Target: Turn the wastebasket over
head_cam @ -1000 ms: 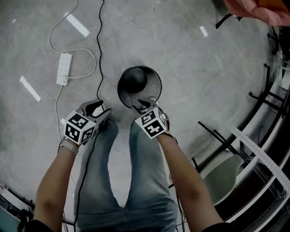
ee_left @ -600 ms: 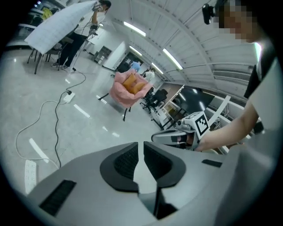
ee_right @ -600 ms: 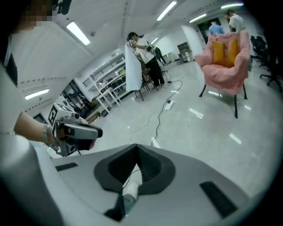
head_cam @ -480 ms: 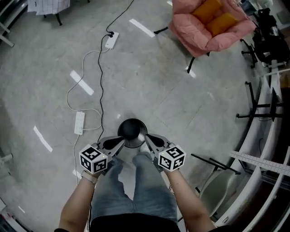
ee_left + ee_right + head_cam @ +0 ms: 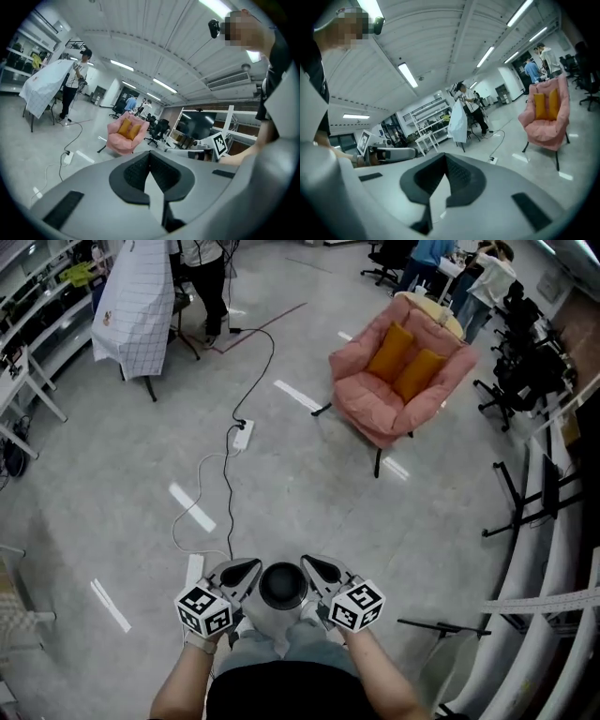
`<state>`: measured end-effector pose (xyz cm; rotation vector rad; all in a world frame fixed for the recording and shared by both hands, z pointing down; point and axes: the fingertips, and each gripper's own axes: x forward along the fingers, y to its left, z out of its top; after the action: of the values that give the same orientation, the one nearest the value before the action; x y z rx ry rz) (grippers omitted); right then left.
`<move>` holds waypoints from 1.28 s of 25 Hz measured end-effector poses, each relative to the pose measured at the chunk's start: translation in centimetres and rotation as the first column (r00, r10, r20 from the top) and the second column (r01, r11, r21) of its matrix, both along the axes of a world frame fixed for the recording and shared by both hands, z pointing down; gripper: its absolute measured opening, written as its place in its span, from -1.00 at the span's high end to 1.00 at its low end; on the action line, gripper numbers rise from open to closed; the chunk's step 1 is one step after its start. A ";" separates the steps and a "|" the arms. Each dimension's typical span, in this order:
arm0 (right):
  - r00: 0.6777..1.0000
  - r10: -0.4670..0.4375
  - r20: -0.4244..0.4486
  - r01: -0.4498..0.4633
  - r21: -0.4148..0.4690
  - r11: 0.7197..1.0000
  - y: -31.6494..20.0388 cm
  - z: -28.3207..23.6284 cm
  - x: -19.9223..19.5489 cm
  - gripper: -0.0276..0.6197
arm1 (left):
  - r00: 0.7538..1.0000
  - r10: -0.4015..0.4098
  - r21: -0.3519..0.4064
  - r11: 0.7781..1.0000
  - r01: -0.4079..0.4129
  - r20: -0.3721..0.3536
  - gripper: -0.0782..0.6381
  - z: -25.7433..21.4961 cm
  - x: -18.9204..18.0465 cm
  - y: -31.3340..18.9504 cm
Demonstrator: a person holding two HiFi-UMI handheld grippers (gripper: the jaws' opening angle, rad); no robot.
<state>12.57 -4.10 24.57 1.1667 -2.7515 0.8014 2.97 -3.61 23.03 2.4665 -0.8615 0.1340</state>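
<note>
Left forearm [image 5: 186, 682] and right forearm [image 5: 386, 682] reach forward side by side. Left gripper [image 5: 251, 568] and right gripper [image 5: 309, 566] point ahead, slightly down – jaws just closed, nothing between them.

Wastebasket [image 5: 281, 589] is placed at bottom centre of the head view. On the floor [image 5: 309, 484], a near power strip [image 5: 194, 570] is found just left of it, and a far power strip [image 5: 242, 435] lies farther ahead, with a cable [image 5: 228, 498] run between the two areas. An armchair [image 5: 370, 413] is set ahead to the right, with two cushions [image 5: 392, 352] in it. A cloth-draped stand [image 5: 136, 306] is placed far ahead left, with a standing person [image 5: 208, 273] just right of it. Office chairs [image 5: 525, 362] are grouped right of the armchair.
</note>
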 end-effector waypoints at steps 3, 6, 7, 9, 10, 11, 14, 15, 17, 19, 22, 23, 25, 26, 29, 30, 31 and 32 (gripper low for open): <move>0.998 0.012 0.057 -0.016 0.061 0.998 -1.2 -5.5 -0.3 0.88 | 0.999 -0.014 0.065 0.998 0.017 -0.052 0.74 -5.4 -0.2 -1.0; 0.997 0.007 0.071 -0.018 0.147 0.989 -2.5 -10.5 -0.3 0.88 | 0.995 -0.012 0.154 0.988 0.027 -0.097 0.74 -10.5 -0.1 -2.1; 0.997 0.008 0.077 -0.021 0.170 0.985 -2.6 -12.0 -0.2 0.88 | 0.995 -0.004 0.181 0.983 0.023 -0.104 0.74 -11.9 0.1 -2.2; 0.997 0.008 0.083 -0.026 0.209 0.978 -2.6 -14.1 -0.1 0.88 | 0.994 0.010 0.224 0.974 0.015 -0.110 0.74 -14.1 0.3 -2.2; 0.997 0.006 0.083 -0.025 0.228 0.973 -2.5 -14.9 -0.2 0.88 | 0.994 0.011 0.241 0.970 0.016 -0.112 0.74 -14.9 0.3 -2.2; 0.997 0.002 0.080 -0.022 0.246 0.969 -2.4 -15.6 -0.3 0.88 | 0.993 0.011 0.255 0.967 0.020 -0.117 0.74 -15.6 0.2 -2.1; 0.997 -0.006 0.074 -0.015 0.285 0.958 -2.4 -16.8 -0.7 0.88 | 0.991 0.024 0.294 0.956 0.017 -0.133 0.74 -17.1 0.0 -2.0; 0.997 -0.005 0.072 -0.016 0.292 0.956 -2.4 -16.9 -0.8 0.88 | 0.990 0.030 0.303 0.953 0.013 -0.138 0.74 -17.4 -0.1 -2.0; 0.998 -0.006 0.055 -0.011 0.308 0.951 -2.2 -17.1 -1.1 0.89 | 0.987 0.036 0.304 0.953 0.013 -0.154 0.74 -17.7 -0.3 -1.9; 1.000 -0.010 0.019 0.003 0.329 0.944 -1.6 -17.0 -1.5 0.89 | 0.986 0.038 0.299 0.954 0.013 -0.163 0.74 -17.8 -0.4 -1.7; 1.000 -0.003 0.005 0.001 0.338 0.941 -1.3 -17.0 -1.5 0.89 | 0.988 0.046 0.298 0.955 0.000 -0.148 0.74 -17.7 0.0 -1.7; 1.000 0.001 0.012 -0.005 0.335 0.942 -1.4 -17.1 -1.5 0.89 | 0.989 0.049 0.298 0.955 -0.004 -0.142 0.75 -17.7 0.1 -1.7; 1.000 0.009 0.022 -0.016 0.333 0.943 -1.4 -17.3 -1.7 0.89 | 0.989 0.054 0.308 0.951 -0.009 -0.138 0.75 -17.9 0.1 -1.6; 1.000 0.011 0.022 -0.018 0.335 0.942 -1.4 -17.4 -1.8 0.89 | 0.989 0.052 0.315 0.949 -0.006 -0.140 0.75 -17.9 0.0 -1.5; 1.000 0.017 0.019 -0.023 0.345 0.938 -1.5 -17.7 -1.8 0.89 | 0.989 0.040 0.327 0.945 0.009 -0.143 0.75 -18.0 0.0 -1.8; 1.000 0.020 0.019 -0.025 0.345 0.938 -1.5 -17.7 -1.6 0.89 | 0.989 0.040 0.330 0.944 0.010 -0.145 0.75 -18.0 0.1 -1.8; 1.000 0.022 0.020 -0.027 0.345 0.938 -1.5 -17.7 -1.4 0.89 | 0.988 0.042 0.333 0.943 0.010 -0.149 0.75 -18.0 0.2 -1.8; 1.000 0.023 0.020 -0.028 0.344 0.938 -1.5 -17.7 -1.2 0.89 | 0.987 0.044 0.337 0.942 0.011 -0.154 0.75 -18.1 0.4 -1.7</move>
<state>11.36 -5.59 6.89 1.2513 -2.9786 0.3341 3.32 -5.35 4.96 2.7546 -0.8520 -0.2220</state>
